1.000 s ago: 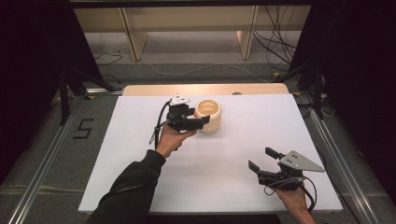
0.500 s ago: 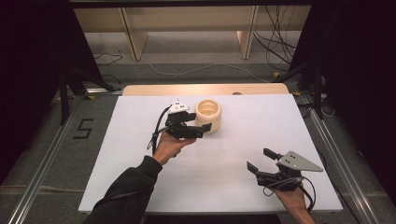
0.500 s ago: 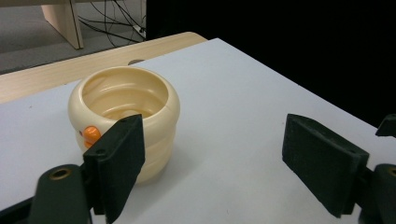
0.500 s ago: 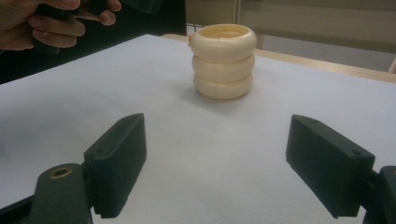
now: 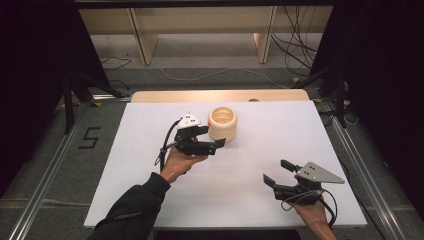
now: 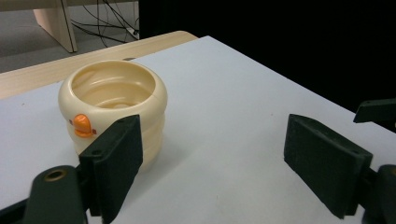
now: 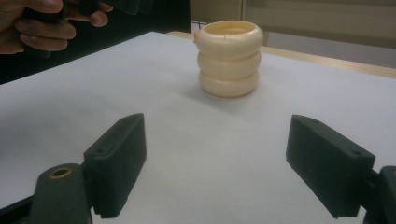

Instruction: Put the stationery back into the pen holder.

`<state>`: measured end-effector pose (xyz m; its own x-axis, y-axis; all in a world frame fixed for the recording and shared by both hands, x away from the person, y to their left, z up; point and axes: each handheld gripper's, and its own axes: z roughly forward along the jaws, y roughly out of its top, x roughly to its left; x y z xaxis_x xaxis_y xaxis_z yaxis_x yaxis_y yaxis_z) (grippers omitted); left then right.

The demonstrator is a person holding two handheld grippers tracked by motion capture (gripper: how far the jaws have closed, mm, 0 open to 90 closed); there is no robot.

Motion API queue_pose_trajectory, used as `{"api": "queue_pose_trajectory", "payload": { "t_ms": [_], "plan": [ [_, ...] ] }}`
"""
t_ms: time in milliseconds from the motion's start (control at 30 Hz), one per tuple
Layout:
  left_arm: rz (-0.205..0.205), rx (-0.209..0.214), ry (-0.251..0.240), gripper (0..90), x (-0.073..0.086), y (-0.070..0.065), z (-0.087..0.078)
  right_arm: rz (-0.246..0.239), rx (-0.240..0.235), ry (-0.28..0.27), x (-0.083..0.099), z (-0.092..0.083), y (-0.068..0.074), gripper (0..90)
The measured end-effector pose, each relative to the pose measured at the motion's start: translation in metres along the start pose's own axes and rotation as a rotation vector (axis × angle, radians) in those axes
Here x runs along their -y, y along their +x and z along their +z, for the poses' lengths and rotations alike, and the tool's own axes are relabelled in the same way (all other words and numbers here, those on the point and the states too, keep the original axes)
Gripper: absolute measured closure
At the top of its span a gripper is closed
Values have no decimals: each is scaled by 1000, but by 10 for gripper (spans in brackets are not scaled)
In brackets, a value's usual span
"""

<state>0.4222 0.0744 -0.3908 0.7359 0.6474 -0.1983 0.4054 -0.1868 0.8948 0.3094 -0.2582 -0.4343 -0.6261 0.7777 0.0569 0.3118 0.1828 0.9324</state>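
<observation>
a: from the high view, how far along are you?

b: early, i'd judge. my left gripper (image 5: 214, 142) has its jaws spread wide with nothing between them, and the cup (image 5: 222, 123) stands just beyond its far finger, not gripped. my right gripper (image 5: 278, 172) is wide too, well apart from the cup, low over the table (image 5: 125, 200). the grasp is all left to do.

a: left gripper view?

b: the cup (image 6: 114, 109) sits behind my left finger (image 6: 114, 156), outside the gap. it's cream, three stacked rings, open top, with a small orange knob (image 6: 82, 126) on its side.

a: right gripper view?

b: the cup (image 7: 229, 58) stands upright, far ahead of both fingers, roughly between them. looks empty, though i can't see its bottom.
</observation>
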Motion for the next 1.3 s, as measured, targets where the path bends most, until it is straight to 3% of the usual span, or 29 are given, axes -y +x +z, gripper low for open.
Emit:
{"api": "queue_pose_trajectory", "payload": {
  "t_ms": [567,767,1300],
  "plan": [
    [34,29,-15,186,16,-10,-13,0,-23,16,0,2,2,210],
    [29,34,-20,181,22,-11,-20,4,-30,16,0,2,2,210],
    [81,57,-36,173,38,-22,-39,3,-37,19,1,3,4,210]
  ]
}}
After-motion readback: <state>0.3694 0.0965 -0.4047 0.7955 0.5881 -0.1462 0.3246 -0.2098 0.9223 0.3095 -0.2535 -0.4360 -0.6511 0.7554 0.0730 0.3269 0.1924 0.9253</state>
